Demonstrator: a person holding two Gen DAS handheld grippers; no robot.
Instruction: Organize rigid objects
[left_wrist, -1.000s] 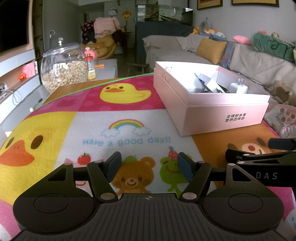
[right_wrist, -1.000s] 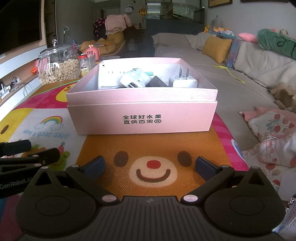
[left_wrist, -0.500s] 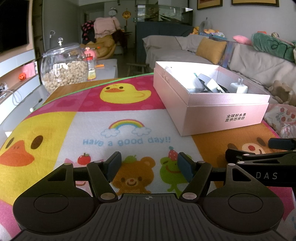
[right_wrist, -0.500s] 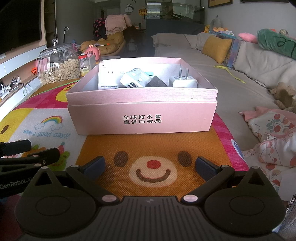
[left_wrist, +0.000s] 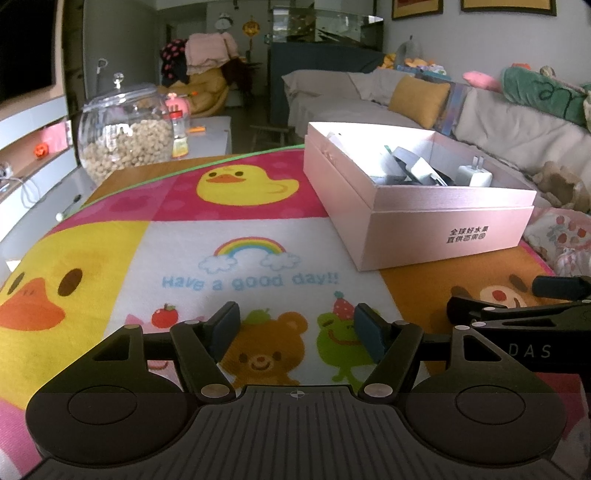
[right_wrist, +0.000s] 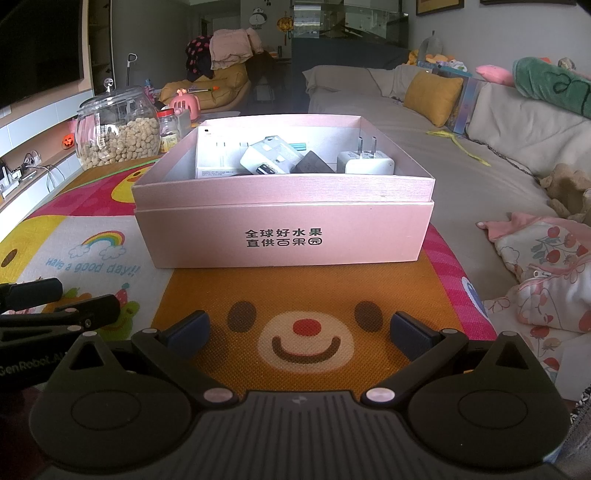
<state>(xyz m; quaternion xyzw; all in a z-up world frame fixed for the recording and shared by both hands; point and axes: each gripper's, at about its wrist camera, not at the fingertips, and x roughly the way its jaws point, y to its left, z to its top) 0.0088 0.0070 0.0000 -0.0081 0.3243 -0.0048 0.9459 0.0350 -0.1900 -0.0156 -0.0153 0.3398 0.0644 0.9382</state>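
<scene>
A pink cardboard box (right_wrist: 284, 236) stands on a cartoon play mat (right_wrist: 306, 288), straight ahead in the right wrist view and at the right (left_wrist: 443, 221) in the left wrist view. Inside it lie a white wall charger (right_wrist: 364, 162) with prongs up, a white adapter (right_wrist: 271, 159), a dark block (right_wrist: 312, 164) and a flat white box (right_wrist: 218, 155). My right gripper (right_wrist: 299, 330) stands open and empty over the bear face, short of the box. Beside it to the left, my left gripper (left_wrist: 297, 326) hovers open and empty over the small bear and frog.
A glass jar of nuts (left_wrist: 125, 147) stands at the mat's far left corner, with a small bottle (left_wrist: 179, 134) behind it. A grey sofa (right_wrist: 461, 147) with a yellow cushion (right_wrist: 432, 98) runs along the right. Floral cloth (right_wrist: 546, 266) lies at the mat's right edge.
</scene>
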